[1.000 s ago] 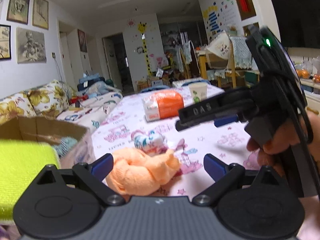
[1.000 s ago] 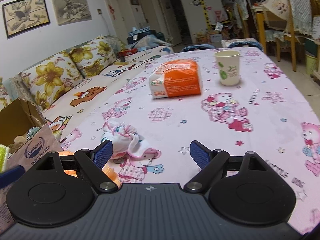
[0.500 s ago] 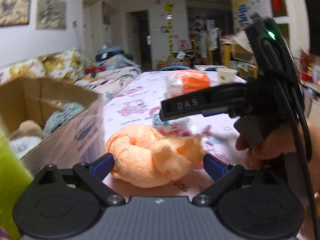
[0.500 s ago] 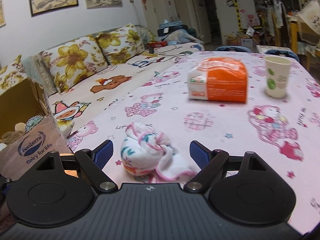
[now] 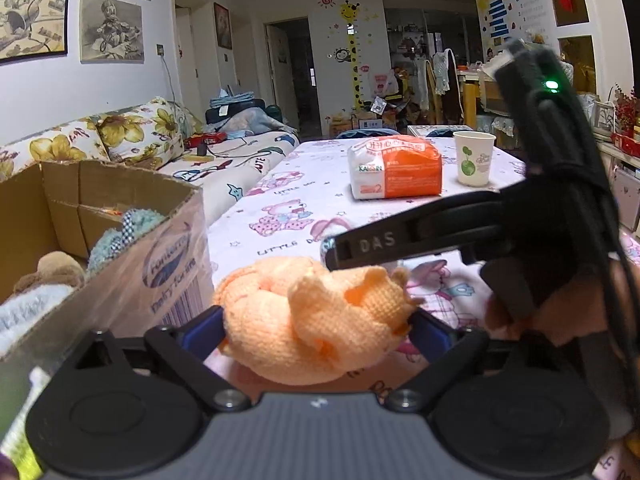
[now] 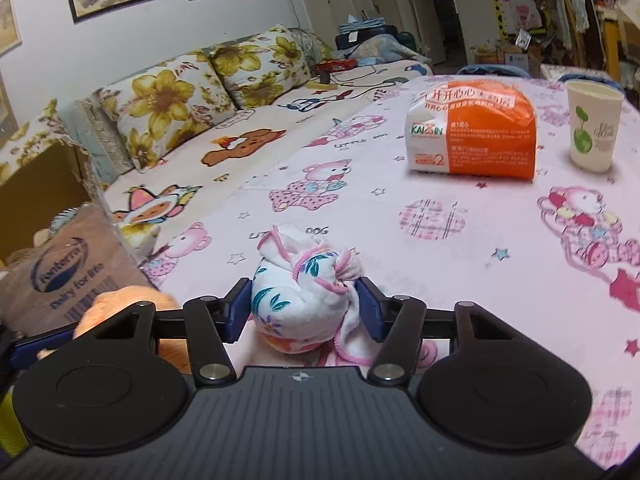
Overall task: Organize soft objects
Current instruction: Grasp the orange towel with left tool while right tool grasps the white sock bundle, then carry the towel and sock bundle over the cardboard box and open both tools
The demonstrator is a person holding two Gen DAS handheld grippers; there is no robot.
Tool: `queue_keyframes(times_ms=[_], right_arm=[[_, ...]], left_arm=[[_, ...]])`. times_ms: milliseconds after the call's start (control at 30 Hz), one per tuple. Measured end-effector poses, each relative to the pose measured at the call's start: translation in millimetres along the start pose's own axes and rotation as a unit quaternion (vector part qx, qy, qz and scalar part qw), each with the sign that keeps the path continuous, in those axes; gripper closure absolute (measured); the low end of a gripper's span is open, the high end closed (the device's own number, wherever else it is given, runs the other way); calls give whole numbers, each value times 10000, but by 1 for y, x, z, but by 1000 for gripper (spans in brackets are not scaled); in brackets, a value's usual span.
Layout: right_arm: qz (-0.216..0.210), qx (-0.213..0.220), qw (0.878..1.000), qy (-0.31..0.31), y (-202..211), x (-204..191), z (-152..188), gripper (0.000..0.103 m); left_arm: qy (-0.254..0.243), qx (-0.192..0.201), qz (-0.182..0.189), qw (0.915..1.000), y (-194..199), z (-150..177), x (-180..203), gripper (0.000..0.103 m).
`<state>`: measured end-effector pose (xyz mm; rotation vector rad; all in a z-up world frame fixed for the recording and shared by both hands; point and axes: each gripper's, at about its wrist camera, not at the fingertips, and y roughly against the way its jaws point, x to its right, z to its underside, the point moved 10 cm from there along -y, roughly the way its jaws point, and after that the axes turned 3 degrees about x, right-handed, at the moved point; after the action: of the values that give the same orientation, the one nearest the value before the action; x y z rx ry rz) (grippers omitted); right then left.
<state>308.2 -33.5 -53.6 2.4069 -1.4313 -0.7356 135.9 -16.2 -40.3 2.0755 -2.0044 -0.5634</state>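
Both grasps are in hand: the left gripper (image 5: 316, 330) pinches the orange cloth (image 5: 316, 320), the right gripper (image 6: 304, 312) the floral cloth (image 6: 300, 300); next, lift toward the cardboard box (image 5: 160, 256) at left.

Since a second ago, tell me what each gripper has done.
Both advanced and closed. The left gripper moved in on the knotted orange cloth, its jaws now pressing both sides. The right gripper reached the knotted floral white cloth and shut on it. The cardboard box, orange tissue pack and paper cup stayed put.
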Motion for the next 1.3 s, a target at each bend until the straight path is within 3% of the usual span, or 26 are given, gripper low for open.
queue_keyframes(times_ms=[233,533,1000,1300], right_arm=[[-420,-109,9988,-234,15,-13,12,35],[-404,-113,9977,-528,39,-15,24,36],[-38,-26,9963,-864,76,-9,37,37],[253,184,9953,-915,101,-12,29,37]], left_arm=[[-10,51,29,10000,-2,-5,-6,28],[73,13,209,9998,6,-3,-11,39],[151,59,850,9963,28,-3,4,42],[266,287,1209,9919,49,-16,8,42]])
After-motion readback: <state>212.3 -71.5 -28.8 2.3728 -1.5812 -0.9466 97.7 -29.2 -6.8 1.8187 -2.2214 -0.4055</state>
